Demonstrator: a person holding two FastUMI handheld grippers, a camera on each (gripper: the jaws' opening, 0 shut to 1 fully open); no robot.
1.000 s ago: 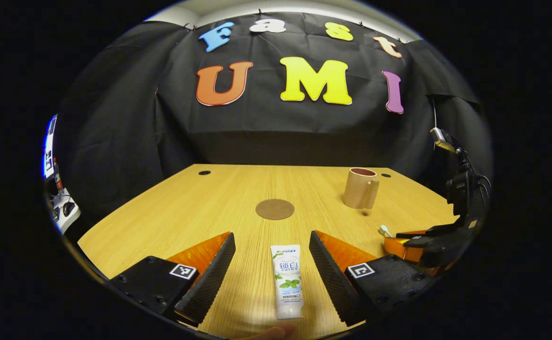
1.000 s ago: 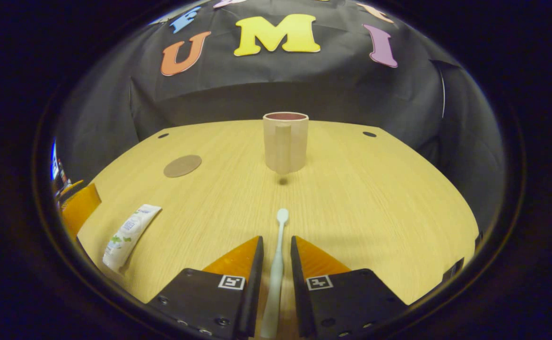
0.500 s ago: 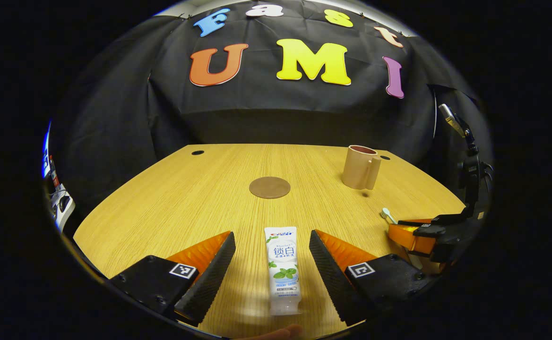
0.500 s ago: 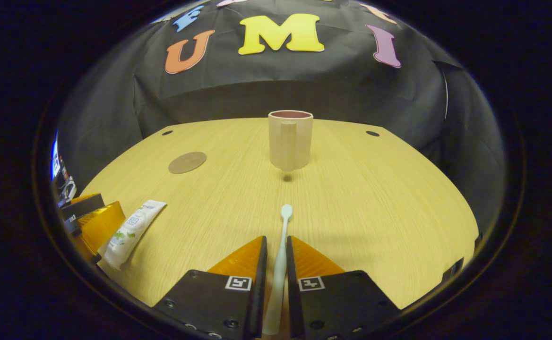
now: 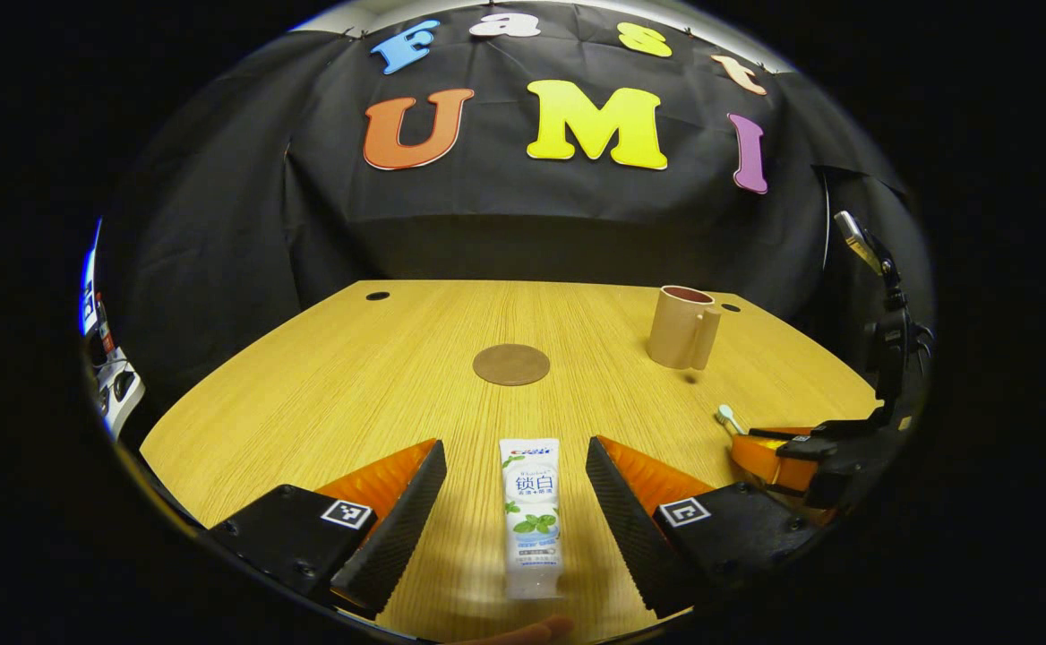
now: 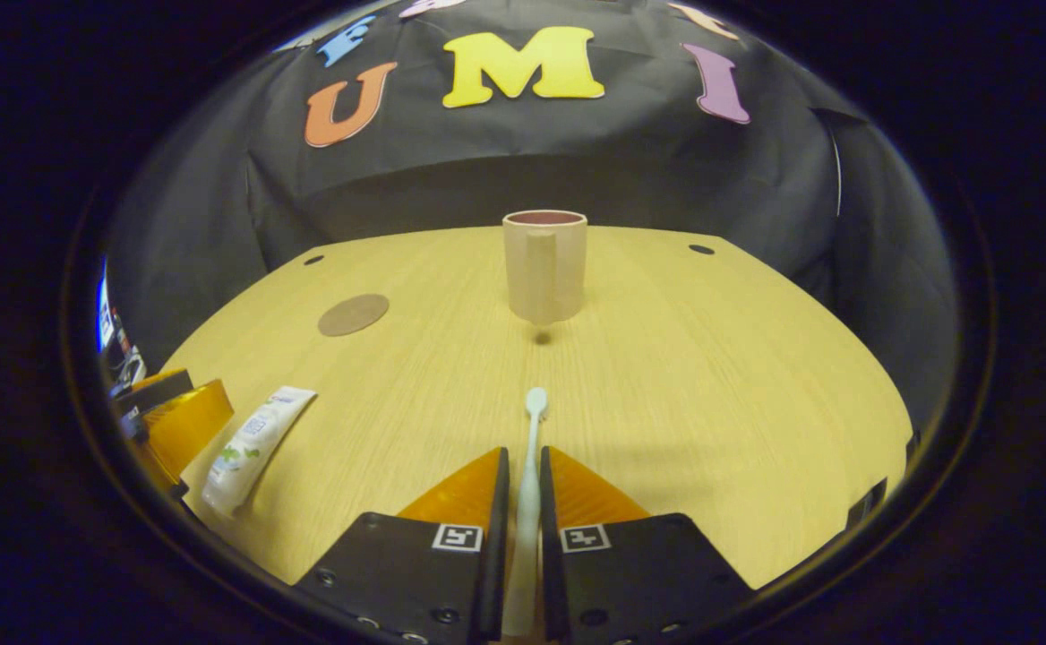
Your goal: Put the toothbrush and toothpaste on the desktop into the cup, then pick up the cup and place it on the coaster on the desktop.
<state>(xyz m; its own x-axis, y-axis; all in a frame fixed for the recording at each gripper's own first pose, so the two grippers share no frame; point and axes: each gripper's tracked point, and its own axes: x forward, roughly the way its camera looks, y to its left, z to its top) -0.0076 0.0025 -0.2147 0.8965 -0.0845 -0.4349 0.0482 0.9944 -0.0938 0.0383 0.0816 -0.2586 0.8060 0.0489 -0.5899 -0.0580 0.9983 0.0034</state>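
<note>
- Left claw [image 5: 516,466] spread wide, straddling the toothpaste [image 5: 530,516] lying flat on the bench [image 5: 326,394], neither finger touching it.
- Ahead of that claw, beyond the tube: round brown coaster [image 5: 511,365], bare.
- Farther ahead and to its right: cup [image 5: 682,328], upright, handle turned toward the claw.
- Right claw [image 6: 520,466] pinched on the toothbrush [image 6: 530,466], brush head poking forward past the fingertips.
- Straight ahead of that claw: cup [image 6: 544,266], well apart from the brush head.
- Off to its left: toothpaste [image 6: 257,437], coaster [image 6: 353,314] farther out.
</note>
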